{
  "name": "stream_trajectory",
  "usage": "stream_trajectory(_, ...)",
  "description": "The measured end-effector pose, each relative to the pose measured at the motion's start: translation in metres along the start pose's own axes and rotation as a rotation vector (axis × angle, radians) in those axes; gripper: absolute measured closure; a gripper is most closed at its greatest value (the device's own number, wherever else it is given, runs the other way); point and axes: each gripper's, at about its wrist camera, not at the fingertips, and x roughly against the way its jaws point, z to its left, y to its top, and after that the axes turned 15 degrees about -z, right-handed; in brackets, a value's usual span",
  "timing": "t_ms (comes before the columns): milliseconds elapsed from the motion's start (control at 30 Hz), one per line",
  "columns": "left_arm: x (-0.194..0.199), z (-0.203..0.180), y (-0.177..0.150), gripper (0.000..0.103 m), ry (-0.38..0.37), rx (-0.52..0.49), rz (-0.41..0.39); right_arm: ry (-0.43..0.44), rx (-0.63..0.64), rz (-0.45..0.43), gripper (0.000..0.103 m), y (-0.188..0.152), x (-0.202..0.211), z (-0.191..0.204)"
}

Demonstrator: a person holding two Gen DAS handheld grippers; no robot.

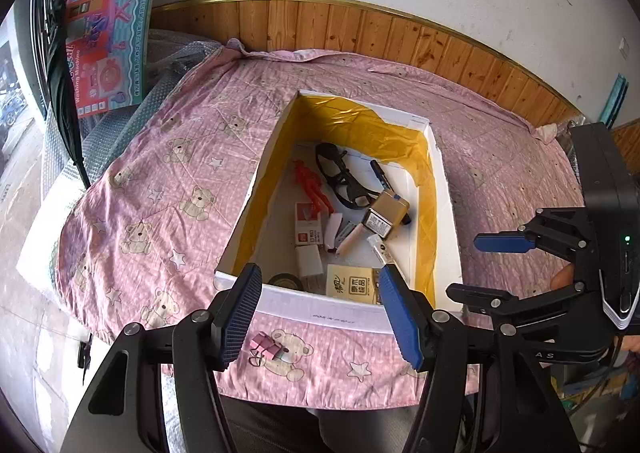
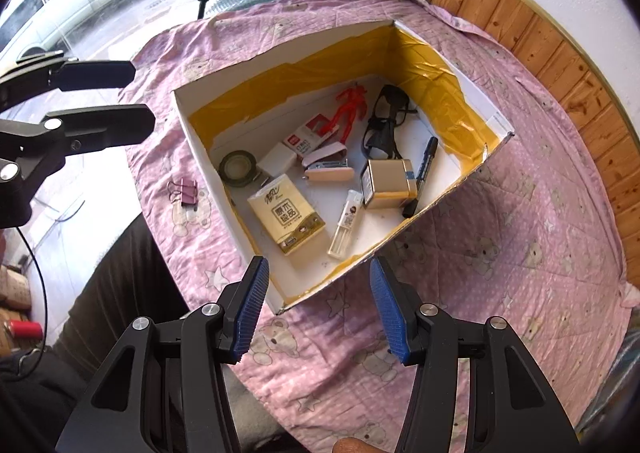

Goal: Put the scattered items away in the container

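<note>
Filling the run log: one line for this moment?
left gripper: open | right gripper: open | binder clip: outside box

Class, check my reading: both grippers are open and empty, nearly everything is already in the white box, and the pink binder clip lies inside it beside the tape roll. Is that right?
One detail is wrong. The pink binder clip lies outside the white box, on the pink bear-print cloth by its near wall; the right wrist view shows this. The tape roll is inside. The left gripper and right gripper are open and empty.

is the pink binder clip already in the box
No, the pink binder clip lies on the bedspread just outside the near wall of the box, below the open left claw.
</note>
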Motion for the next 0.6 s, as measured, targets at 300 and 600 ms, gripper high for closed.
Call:
stream_trajectory(300, 0.002, -0.026, 0.013, 0.041, -0.077, -0.114, 0.088, 0.017, 0.066, 0.062, 0.047, 0.006, 0.009, -0.016)
stream_trajectory(600, -0.009, -0.049, 0.032, 0.041, -0.111, -0.218, 0.126, 0.032, 0.078, 0.111, 0.047, 0.020, 0.008, -0.035)
